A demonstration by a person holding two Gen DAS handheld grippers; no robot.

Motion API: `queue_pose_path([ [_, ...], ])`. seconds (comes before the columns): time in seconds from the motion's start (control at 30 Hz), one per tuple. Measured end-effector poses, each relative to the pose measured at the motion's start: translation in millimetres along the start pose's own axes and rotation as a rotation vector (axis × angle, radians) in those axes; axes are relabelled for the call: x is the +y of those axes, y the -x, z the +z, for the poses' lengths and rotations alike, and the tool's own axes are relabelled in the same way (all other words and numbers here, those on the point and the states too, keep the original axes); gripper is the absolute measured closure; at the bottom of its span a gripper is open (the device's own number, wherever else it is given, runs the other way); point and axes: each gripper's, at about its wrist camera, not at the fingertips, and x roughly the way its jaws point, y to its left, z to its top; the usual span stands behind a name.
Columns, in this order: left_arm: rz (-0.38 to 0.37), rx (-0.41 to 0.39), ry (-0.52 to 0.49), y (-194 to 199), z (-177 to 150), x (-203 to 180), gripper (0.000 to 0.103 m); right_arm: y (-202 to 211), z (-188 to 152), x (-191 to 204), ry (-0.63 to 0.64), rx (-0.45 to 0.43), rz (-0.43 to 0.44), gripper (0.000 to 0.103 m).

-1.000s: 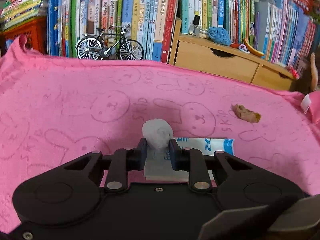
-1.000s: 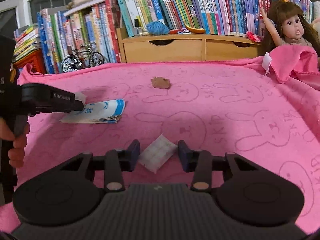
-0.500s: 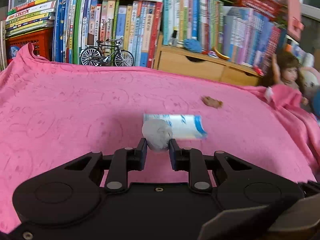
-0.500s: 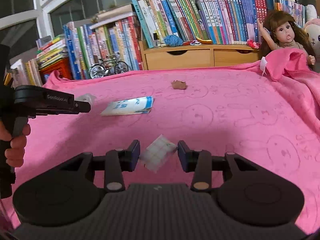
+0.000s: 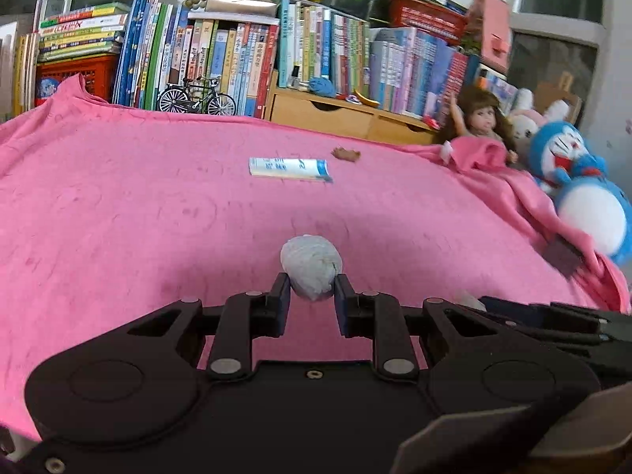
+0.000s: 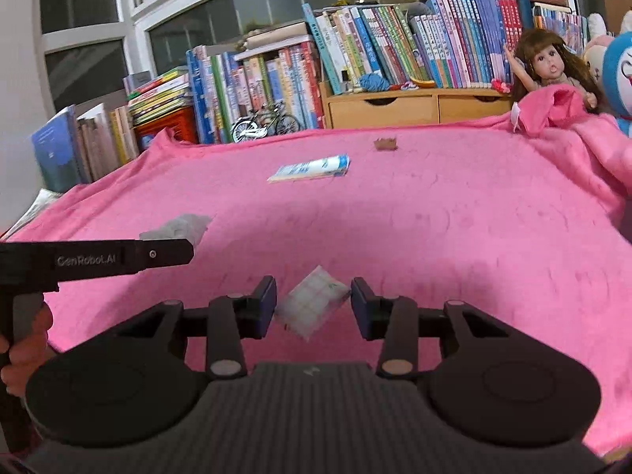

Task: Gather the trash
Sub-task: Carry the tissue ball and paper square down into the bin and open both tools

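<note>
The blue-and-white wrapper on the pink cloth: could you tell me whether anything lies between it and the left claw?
Nothing lies on the pink cloth between the left claw and the wrapper. But the claw is already shut on a tissue wad, so it is not free to grasp.

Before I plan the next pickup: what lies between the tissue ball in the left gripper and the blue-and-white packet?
Only bare pink cloth lies between the tissue ball and the packet, seen in the left wrist view.
</note>
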Motion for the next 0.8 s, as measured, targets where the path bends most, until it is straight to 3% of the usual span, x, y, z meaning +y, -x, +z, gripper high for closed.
queue_pose_path([
  [0.17,-0.019,0.006,-0.034,39,-31,-6,0.081,28,-26,12,0.013,-0.005,0.014,0.057],
  [0.5,-0.057,0.139,-0.055,64,-77,-9,0.08,58,-75,27,0.011,0.056,0.021,0.056],
  [0.8,-0.02,0.336,-0.081,43,-129,0,0.08,36,-130,39,0.062,0.246,0.022,0.056],
])
